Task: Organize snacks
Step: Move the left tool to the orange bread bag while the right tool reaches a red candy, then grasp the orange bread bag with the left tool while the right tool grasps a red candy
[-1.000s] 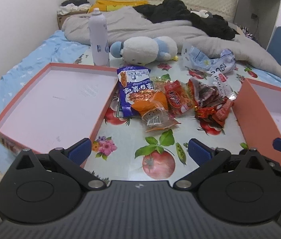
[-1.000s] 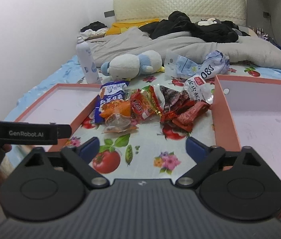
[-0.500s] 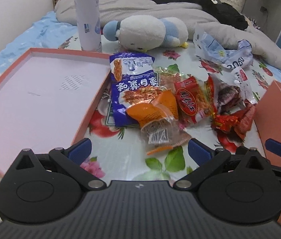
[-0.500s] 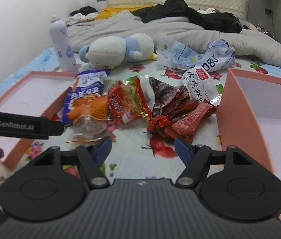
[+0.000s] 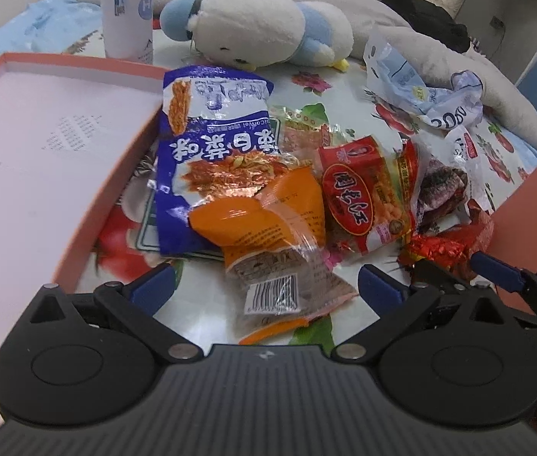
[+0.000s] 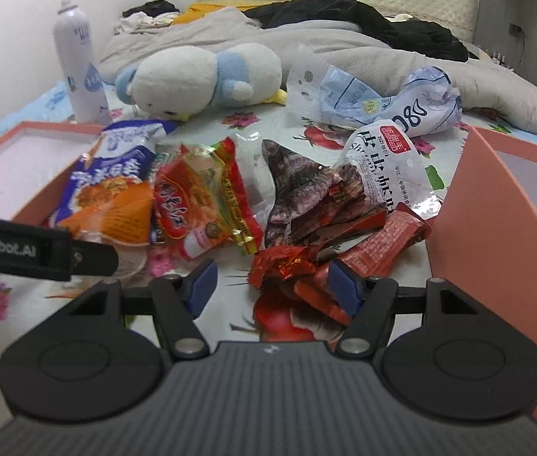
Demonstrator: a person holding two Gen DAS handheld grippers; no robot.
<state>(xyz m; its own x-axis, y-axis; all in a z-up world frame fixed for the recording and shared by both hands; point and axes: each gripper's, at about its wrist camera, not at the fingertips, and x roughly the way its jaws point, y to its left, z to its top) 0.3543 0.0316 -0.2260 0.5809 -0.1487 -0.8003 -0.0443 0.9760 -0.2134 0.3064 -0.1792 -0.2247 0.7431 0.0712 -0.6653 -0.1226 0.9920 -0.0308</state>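
Orange crinkled plastic marks the nearest item: an orange-and-clear snack packet with a barcode [image 5: 268, 250] lies on the fruit-print tablecloth [image 5: 207, 319], its clear end reaching between the wide-spread blue tips of the left gripper [image 5: 266, 288], which grips nothing. Over the last second both grippers have advanced from a standoff position to the edge of the snack pile; the right gripper [image 6: 272, 285] has also narrowed its spread and now brackets a crumpled red foil wrapper [image 6: 283, 264], apart from it on the visible side, not clamped. Judgement: sorting has not begun, and two first picks are being lined up together. Behind the orange packet lie a blue-and-white noodle bag [image 5: 211, 144], a red-and-yellow peanut pouch [image 5: 363, 193] and a dark dried-meat pack [image 6: 299, 190]. The salmon-walled cardboard tray on the left [image 5: 108, 197] and its counterpart on the right [image 6: 470, 205] both show bare pink floors. Limits of view: the far finger contact on the red wrapper is masked; a green-edged flat item under the noodle bag cannot be identified; motion blur softens the left view; the right tray is cut off by the frame. A white-and-blue plush toy [image 6: 200, 76] and white spray can [image 6: 78, 60] stand beyond.
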